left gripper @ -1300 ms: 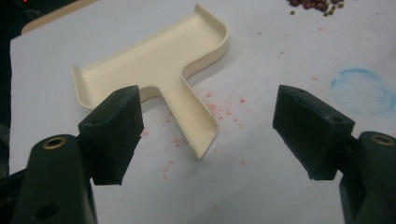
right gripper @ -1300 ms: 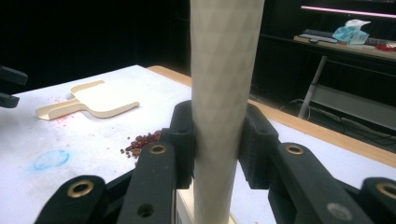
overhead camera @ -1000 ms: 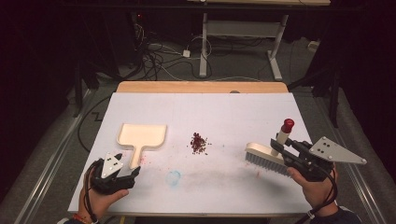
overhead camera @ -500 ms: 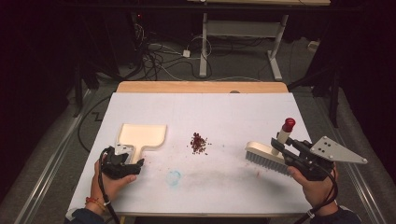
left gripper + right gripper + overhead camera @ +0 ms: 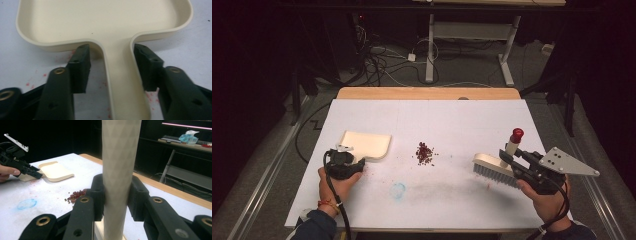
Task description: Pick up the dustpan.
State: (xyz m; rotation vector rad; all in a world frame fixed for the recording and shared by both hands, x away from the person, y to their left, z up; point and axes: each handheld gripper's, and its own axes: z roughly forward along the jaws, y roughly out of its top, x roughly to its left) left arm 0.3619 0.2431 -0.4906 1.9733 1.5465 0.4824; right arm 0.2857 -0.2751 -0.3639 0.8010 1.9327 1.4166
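The left tongs [image 5: 112, 72] have advanced to straddle the cream plastic dustpan's handle [image 5: 125, 95], jaws wide; closing comes next. The right tongs [image 5: 116, 195] clamp the cream brush handle [image 5: 117, 170].

The high view looked forward and down on the whole desk [image 5: 462, 120] from the person's side. The left gripper view sat very close over the dustpan [image 5: 105, 22], facing its 12 o'clock. The right gripper view looked low across the desk, sharing the dustpan and red crumbs [image 5: 75, 195] at 10 o'clock.
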